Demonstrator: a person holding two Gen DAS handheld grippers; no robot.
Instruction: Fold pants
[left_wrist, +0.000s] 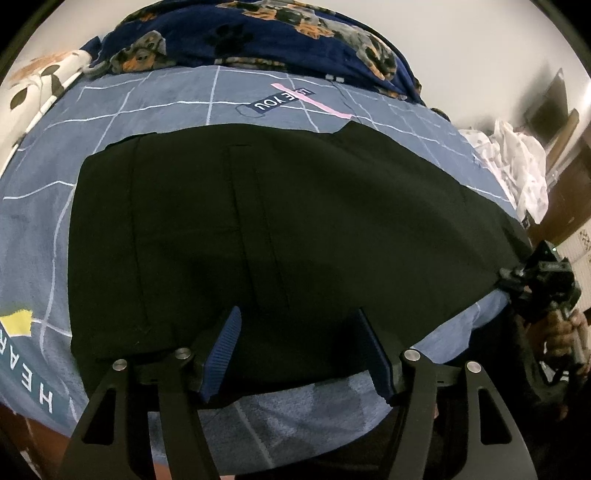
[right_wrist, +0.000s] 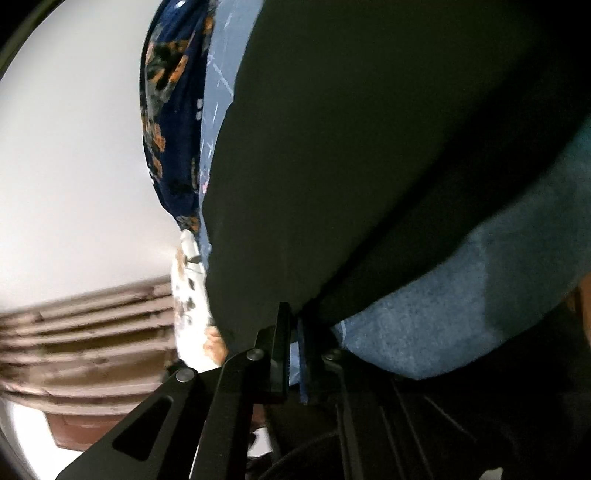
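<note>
Black pants (left_wrist: 280, 229) lie spread flat on a blue grid-patterned bed cover (left_wrist: 40, 206). My left gripper (left_wrist: 295, 332) is open, its blue-padded fingers (left_wrist: 221, 354) hovering over the near edge of the pants, holding nothing. My right gripper (left_wrist: 517, 284) shows at the right edge of the left wrist view, at the pants' right end. In the right wrist view my right gripper (right_wrist: 293, 332) is shut on the edge of the black pants (right_wrist: 369, 166), which stretch away from it over the blue cover (right_wrist: 424, 325).
A dark blue dog-print blanket (left_wrist: 258, 33) is heaped at the far side of the bed. A white patterned pillow (left_wrist: 44, 81) lies far left. White crumpled cloth (left_wrist: 517, 162) sits at the right. Brown furniture (right_wrist: 85, 354) stands beyond the bed.
</note>
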